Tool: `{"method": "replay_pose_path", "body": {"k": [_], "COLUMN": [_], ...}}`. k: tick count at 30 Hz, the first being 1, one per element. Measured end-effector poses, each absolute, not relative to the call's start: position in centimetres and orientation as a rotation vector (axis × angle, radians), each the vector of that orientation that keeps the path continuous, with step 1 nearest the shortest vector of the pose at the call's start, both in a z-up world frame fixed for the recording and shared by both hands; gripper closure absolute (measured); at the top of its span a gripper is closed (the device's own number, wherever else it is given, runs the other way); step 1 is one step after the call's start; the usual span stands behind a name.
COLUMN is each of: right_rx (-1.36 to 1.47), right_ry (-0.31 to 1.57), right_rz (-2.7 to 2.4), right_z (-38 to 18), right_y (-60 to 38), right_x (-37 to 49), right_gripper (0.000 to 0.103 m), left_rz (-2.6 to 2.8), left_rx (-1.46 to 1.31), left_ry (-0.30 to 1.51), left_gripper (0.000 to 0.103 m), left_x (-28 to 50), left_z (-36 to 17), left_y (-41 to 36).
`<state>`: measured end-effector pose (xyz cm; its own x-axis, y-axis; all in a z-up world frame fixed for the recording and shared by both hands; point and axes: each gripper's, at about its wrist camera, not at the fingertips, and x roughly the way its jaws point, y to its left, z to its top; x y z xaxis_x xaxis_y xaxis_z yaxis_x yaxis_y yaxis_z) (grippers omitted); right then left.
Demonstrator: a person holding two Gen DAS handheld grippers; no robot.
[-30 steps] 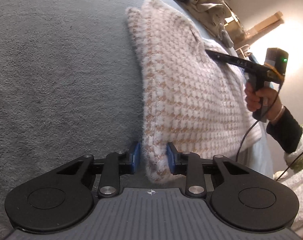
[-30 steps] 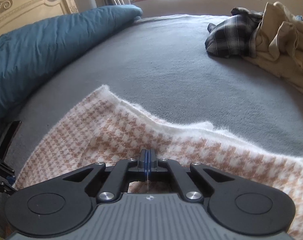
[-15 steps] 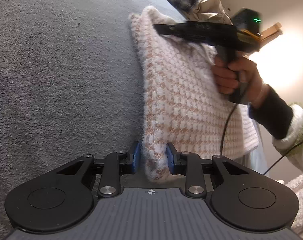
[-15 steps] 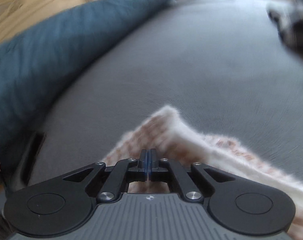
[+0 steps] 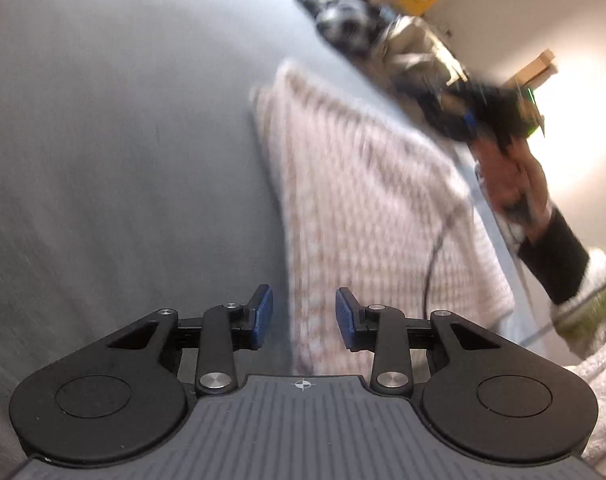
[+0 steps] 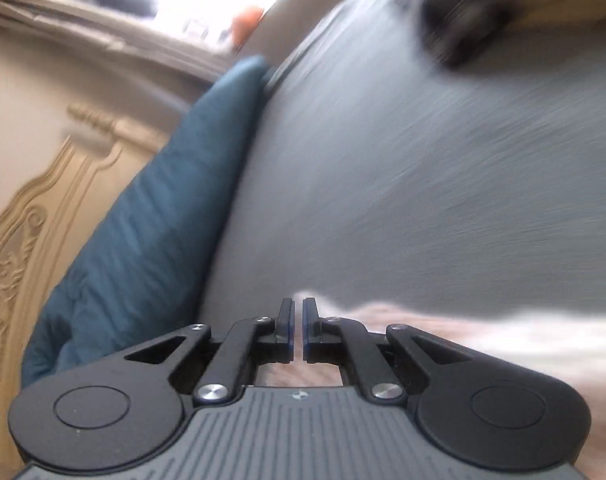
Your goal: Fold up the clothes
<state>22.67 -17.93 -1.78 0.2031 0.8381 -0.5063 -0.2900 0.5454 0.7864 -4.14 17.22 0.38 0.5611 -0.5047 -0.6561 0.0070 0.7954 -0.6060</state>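
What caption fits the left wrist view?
Open left gripper over the folded houndstooth sweater on the grey bed.

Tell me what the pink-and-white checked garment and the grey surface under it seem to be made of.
Pink-and-white checked garment: probably a fuzzy knit, wool or acrylic; soft raised nap, woven-in check, fluffy pale edge. Grey bed surface: seemingly a matte fleece or plush blanket; fine short pile, no sheen. Motion blur leaves both uncertain.

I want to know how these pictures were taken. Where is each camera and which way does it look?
Left wrist: sits behind the open left gripper, looking along the knitted garment; the person's right hand shows.
Right wrist: sits behind the slightly open right gripper, facing the blue duvet.
Shared: garment, grey bed cover.
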Motion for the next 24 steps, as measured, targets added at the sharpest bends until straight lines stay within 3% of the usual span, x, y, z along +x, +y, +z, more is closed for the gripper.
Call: {"method": "replay_pose_path", "body": {"k": [4, 9, 15, 19, 24], "right_rx": [0.599, 0.625, 0.763, 0.7, 0.298], "right_ry": [1.069, 1.051, 0.961, 0.907, 0.932], "right_rz": [0.758, 0.63, 0.371, 0.348, 0.267], "right_z": [-1.7, -3.1, -5.6, -4.1, -5.2], "right_y": [-23.7, -30.1, -38.7, -39.8, -35.7], "right_x": [19.4, 16.0, 16.0, 16.3, 17.7], "right_gripper": [0.101, 0.101, 0.102, 0.101, 0.103], "left_rz": [-0.385, -0.417, -0.341, -0.328, -0.322], "left_rx": [-0.585, -0.618, -0.733, -0.726, -0.686], "left_ry": [0.858, 0.848, 0.874, 0.873, 0.862], "left_gripper": [0.064, 0.064, 0.07, 0.07, 0.07], "left_x": [-1.2, 6.0, 8.8, 8.9, 9.0], "left_z": [2.1, 0.1, -3.1, -3.0, -3.2], "left_y": [16.4, 12.7, 13.4, 13.3, 12.9]}}
